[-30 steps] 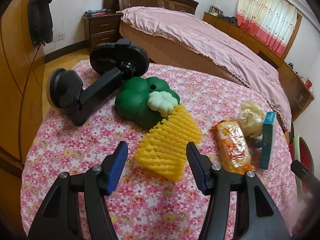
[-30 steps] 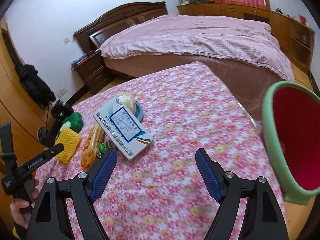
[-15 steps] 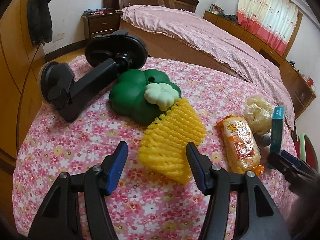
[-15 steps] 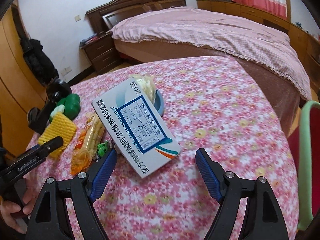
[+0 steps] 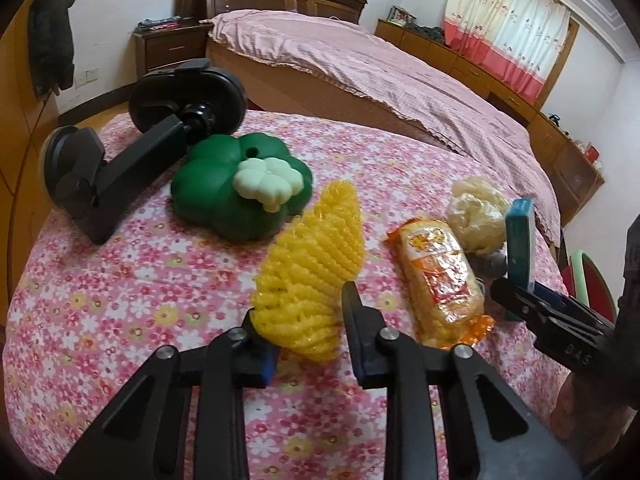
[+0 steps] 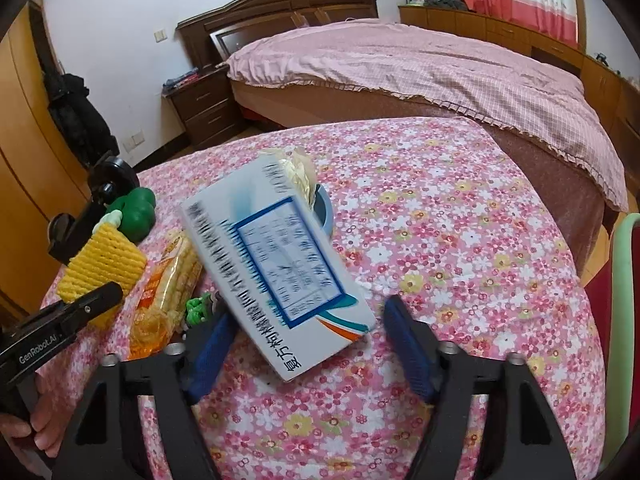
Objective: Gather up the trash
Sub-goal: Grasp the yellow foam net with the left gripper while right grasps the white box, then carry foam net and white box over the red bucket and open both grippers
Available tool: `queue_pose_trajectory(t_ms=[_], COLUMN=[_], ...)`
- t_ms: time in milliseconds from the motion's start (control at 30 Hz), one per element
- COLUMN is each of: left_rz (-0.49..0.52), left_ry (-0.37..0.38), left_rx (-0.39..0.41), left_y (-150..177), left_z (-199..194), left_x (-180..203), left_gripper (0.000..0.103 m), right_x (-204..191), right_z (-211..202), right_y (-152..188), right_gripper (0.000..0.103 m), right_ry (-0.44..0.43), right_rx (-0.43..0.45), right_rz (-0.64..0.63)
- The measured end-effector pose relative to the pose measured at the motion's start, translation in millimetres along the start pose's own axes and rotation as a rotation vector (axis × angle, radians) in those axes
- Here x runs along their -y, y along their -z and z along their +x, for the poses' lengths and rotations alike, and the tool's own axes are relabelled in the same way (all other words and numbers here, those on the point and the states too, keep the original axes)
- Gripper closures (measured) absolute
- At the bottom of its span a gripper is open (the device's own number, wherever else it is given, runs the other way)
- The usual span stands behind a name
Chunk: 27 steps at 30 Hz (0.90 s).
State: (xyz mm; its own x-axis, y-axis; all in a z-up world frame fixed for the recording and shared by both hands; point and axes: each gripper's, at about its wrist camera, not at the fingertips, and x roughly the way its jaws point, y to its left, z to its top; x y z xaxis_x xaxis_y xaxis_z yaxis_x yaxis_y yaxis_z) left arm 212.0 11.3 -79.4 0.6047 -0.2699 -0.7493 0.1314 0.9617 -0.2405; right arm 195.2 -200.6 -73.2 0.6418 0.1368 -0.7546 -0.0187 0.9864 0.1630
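On the floral tabletop (image 5: 120, 280): left hand-held gripper (image 5: 304, 320), just closing, clamped on yellow foam net (image 5: 316, 264); right hand-held gripper (image 6: 308, 340), narrowing, straddled medicine box (image 6: 276, 276), pads apart.

A black phone holder (image 5: 120, 168) lies on the floral worktop (image 5: 120, 300), touching a green toy (image 5: 224, 192); a bed (image 5: 360, 68) stands behind.

A pink cloth with red, white and yellow flowers (image 5: 120, 304) covers the table. On it lie a bright yellow ribbed foam net (image 5: 312, 272), at its eleven o'clock a dark green lobed toy with a cream top (image 5: 240, 188), and at three o'clock an orange-and-yellow snack packet (image 5: 438, 276). A white carton with blue print (image 6: 276, 272) shows teal and orange swooshes.
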Motion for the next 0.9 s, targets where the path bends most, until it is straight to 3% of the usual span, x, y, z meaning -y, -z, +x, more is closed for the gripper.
queue_pose_trajectory(t_ms=[367,900], left_rz=[0.01,0.072], left_ry=[0.044,0.085], left_rx=[0.019,0.077], left_y=[0,4], left_z=[-8,-46], left_x=[1,28], left_gripper=[0.089,0.09], right_x=[2,28], right_z=[-17,-74], right_y=[8,37], right_gripper=[0.042,0.042], right_ry=[-0.031,-0.042], right_rx=[0.021,0.058], right_rz=[0.015,0.127])
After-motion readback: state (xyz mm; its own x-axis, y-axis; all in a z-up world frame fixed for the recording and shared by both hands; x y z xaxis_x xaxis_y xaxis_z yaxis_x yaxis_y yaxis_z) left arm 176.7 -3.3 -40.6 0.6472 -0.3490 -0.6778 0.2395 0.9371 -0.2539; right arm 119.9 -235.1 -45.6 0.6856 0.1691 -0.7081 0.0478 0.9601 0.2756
